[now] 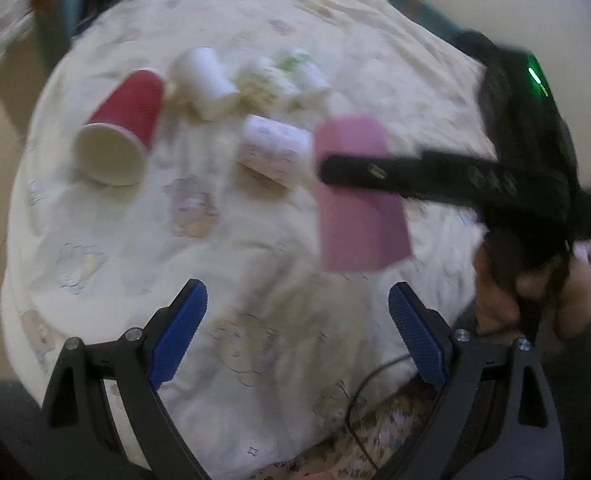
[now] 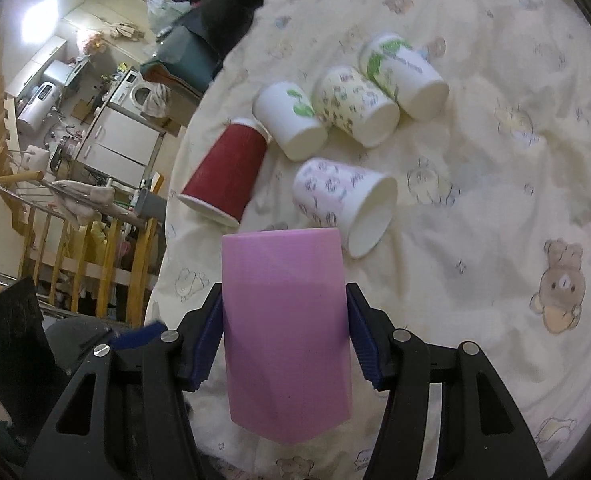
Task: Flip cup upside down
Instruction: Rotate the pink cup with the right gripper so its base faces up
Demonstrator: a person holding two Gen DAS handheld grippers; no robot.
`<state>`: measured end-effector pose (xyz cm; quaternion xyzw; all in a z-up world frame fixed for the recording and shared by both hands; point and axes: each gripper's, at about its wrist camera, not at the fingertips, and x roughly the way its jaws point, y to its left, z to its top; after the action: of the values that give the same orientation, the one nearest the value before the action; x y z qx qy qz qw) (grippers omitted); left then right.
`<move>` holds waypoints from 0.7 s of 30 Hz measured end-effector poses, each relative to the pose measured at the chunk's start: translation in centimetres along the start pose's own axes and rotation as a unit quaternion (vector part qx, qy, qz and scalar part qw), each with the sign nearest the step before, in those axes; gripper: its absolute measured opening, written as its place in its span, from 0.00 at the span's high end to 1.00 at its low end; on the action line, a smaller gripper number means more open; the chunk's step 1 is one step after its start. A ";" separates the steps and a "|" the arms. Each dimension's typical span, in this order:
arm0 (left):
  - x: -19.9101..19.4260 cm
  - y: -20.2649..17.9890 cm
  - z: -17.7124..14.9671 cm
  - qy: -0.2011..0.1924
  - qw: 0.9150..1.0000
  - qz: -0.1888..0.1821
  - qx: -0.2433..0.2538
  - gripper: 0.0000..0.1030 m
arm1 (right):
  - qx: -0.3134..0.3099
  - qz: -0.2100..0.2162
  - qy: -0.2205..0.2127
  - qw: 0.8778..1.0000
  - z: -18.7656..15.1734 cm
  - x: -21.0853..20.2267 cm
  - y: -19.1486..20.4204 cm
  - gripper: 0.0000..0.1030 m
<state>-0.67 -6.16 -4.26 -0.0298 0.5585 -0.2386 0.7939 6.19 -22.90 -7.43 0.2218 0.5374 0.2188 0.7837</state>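
1. We see five paper cups lying on their sides on the bed (image 2: 495,200). We can look into the red cup (image 1: 121,120) and it has nothing in it. The cup with pink prints (image 2: 341,198) shows its open mouth too, and it looks empty.
2. The white cup with a green leaf (image 2: 289,122), the cup with small dark prints (image 2: 355,106) and the cup with green and white marks (image 2: 403,76) lie side by side in a row. The red cup's small end touches the leaf cup.
3. The bed cover is soft, pale yellow and wrinkled, with little bears drawn on it. The red cup has thin ribs on its side. The paper cups are round and get wider toward the mouth.
4. The pink cup (image 2: 285,332) is plain and smooth with a dull finish. It is up in the air above the bed, in front of the paper cups. We cannot tell which end is its mouth.
5. Our right gripper (image 2: 285,340) has its blue ribbed fingers (image 2: 361,340) pressed on both sides of the pink cup.
6. Our left gripper (image 1: 297,330) has its blue fingers (image 1: 179,332) spread wide with nothing between them. It hangs over the bed, near the pink cup.
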 end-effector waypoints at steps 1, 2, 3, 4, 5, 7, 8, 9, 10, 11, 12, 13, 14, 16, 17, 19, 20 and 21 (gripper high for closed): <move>0.2 -0.3 -0.1 0.004 1.000 -0.002 0.006 0.12 | -0.001 0.001 0.000 1.000 0.0 0.1 0.0 0.42; 0.4 -0.5 -0.2 0.008 1.000 -0.004 0.011 0.12 | 0.000 0.002 0.000 1.000 0.0 0.0 0.0 0.42; 0.7 -0.6 -0.3 0.015 1.000 -0.002 0.013 0.12 | -0.001 0.005 0.002 1.000 0.0 0.2 0.1 0.42; 0.9 -0.7 -0.4 0.018 1.000 0.002 0.012 0.12 | -0.003 0.006 0.004 1.000 -0.1 0.3 0.2 0.42; 1.2 -0.6 -0.5 0.022 1.000 0.007 0.008 0.12 | -0.006 0.009 0.006 1.000 -0.1 0.5 0.4 0.42; 1.4 -0.3 -0.5 0.026 1.000 0.015 -0.001 0.12 | -0.008 0.015 0.009 1.000 -0.2 0.6 0.7 0.42; 1.5 0.1 -0.4 0.028 0.999 0.019 -0.006 0.12 | -0.010 0.019 0.010 1.000 -0.2 0.6 0.9 0.42; 1.6 0.3 -0.4 0.030 0.999 0.020 -0.011 0.12 | -0.012 0.021 0.011 1.000 -0.3 0.5 0.9 0.42; 1.9 0.6 -0.4 0.032 0.999 0.023 -0.013 0.12 | -0.014 0.024 0.011 1.000 -0.3 0.4 1.1 0.42; 2.0 0.8 -0.5 0.036 0.999 0.026 -0.014 0.12 | -0.016 0.028 0.012 0.999 -0.4 0.3 1.1 0.42; 2.2 0.9 -0.5 0.038 0.999 0.028 -0.016 0.12 | -0.018 0.031 0.013 0.999 -0.4 0.2 1.2 0.42; 2.2 1.0 -0.6 0.039 0.999 0.029 -0.018 0.12 | -0.022 0.032 0.014 0.999 -0.5 0.2 1.4 0.42; 2.3 1.0 -0.7 0.041 0.999 0.029 -0.018 0.12 | -0.026 0.033 0.015 0.999 -0.6 0.2 1.7 0.42; 2.2 0.9 -0.7 0.039 0.999 0.022 -0.016 0.12 | -0.033 0.032 0.012 0.999 -0.8 0.0 2.0 0.42; 2.1 0.8 -0.8 0.037 0.999 0.019 -0.014 0.12 | -0.037 0.028 0.011 0.999 -0.9 0.0 2.1 0.42; 2.0 0.6 -0.6 0.034 0.999 0.018 -0.009 0.12 | -0.033 0.031 0.011 0.999 -0.9 0.0 1.9 0.42; 2.0 0.7 -0.6 0.032 0.999 0.021 -0.009 0.12 | -0.030 0.032 0.009 0.999 -1.0 -0.1 1.8 0.42; 1.9 0.9 -0.5 0.030 0.999 0.021 -0.014 0.12 | -0.027 0.032 0.007 0.999 -0.9 -0.2 1.6 0.42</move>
<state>-0.33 -6.05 -6.41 -0.0218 0.5857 -0.2155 0.7811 5.10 -21.64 -6.67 0.2167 0.5296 0.2599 0.7778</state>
